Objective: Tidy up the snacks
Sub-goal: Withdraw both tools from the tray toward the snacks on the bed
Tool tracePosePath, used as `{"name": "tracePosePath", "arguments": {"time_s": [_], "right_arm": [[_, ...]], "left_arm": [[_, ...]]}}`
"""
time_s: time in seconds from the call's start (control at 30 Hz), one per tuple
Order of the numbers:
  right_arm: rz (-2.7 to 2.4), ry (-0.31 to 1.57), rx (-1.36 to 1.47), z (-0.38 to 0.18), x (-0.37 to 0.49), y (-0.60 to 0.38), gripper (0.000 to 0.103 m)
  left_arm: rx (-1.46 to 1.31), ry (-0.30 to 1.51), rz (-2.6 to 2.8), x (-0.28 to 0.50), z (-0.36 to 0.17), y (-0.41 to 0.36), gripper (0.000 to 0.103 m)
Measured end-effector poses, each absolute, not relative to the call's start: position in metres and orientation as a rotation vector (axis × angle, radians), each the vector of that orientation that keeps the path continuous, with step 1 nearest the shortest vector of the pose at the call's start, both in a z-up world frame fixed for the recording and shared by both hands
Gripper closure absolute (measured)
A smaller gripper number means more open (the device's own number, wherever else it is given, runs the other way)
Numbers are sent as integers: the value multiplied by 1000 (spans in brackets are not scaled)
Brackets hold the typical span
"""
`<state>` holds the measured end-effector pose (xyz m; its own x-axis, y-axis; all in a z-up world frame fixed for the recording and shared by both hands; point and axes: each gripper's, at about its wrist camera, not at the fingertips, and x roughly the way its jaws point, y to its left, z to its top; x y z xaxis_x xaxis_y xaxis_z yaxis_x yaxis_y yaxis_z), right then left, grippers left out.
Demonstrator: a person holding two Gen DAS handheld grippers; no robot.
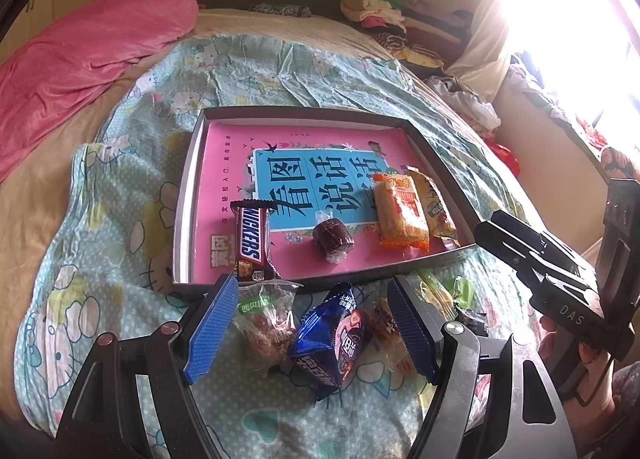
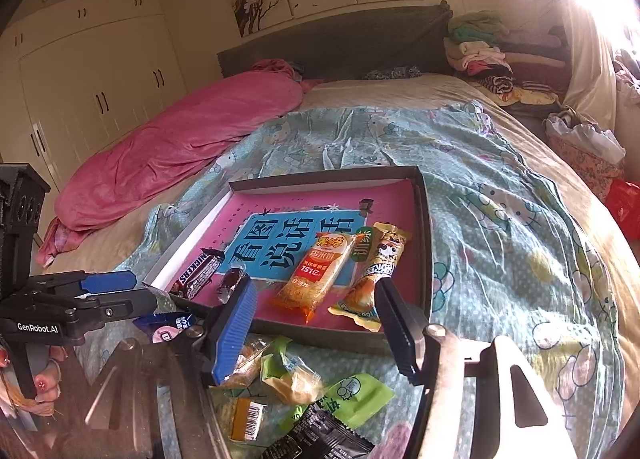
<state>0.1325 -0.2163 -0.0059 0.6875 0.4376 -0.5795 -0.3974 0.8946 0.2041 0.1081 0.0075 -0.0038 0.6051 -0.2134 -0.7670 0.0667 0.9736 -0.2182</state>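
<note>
A shallow grey tray (image 1: 304,111) lies on the bed with a pink book as its floor. In it are a Snickers bar (image 1: 250,247), a brown wrapped candy (image 1: 332,237), an orange pack (image 1: 400,211) and a yellow pack (image 1: 436,205). My left gripper (image 1: 314,319) hangs open over loose snacks in front of the tray. A blue packet (image 1: 332,343) lies between its blue pads, which do not touch it, and a clear pack with a green label (image 1: 266,319) lies by the left pad. My right gripper (image 2: 316,323) is open at the tray's near rim (image 2: 320,335), above green packets (image 2: 356,395) and a black one (image 2: 320,439).
The Hello Kitty sheet (image 1: 120,187) covers the bed. A pink blanket (image 2: 180,143) lies at the far left, piled clothes (image 2: 476,47) at the headboard, a wardrobe (image 2: 80,79) beyond. The left gripper (image 2: 148,291) shows at left, a hand (image 2: 44,379) on its handle.
</note>
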Motion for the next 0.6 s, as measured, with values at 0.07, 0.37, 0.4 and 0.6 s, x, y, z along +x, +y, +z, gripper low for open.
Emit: {"name": "tracePosePath", "arguments": {"time_s": [0.07, 0.37, 0.4, 0.6], "right_arm": [[471, 667, 61, -6, 132, -216, 42], [486, 689, 59, -8, 127, -214, 42], [487, 693, 57, -8, 127, -213, 42], [493, 714, 36, -11, 124, -209, 42]], "left_arm": [[-176, 914, -162, 108, -5, 7, 25], [-171, 943, -168, 103, -12, 7, 25], [-170, 946, -168, 102, -13, 6, 25], [-165, 964, -172, 98, -17, 4, 25]]}}
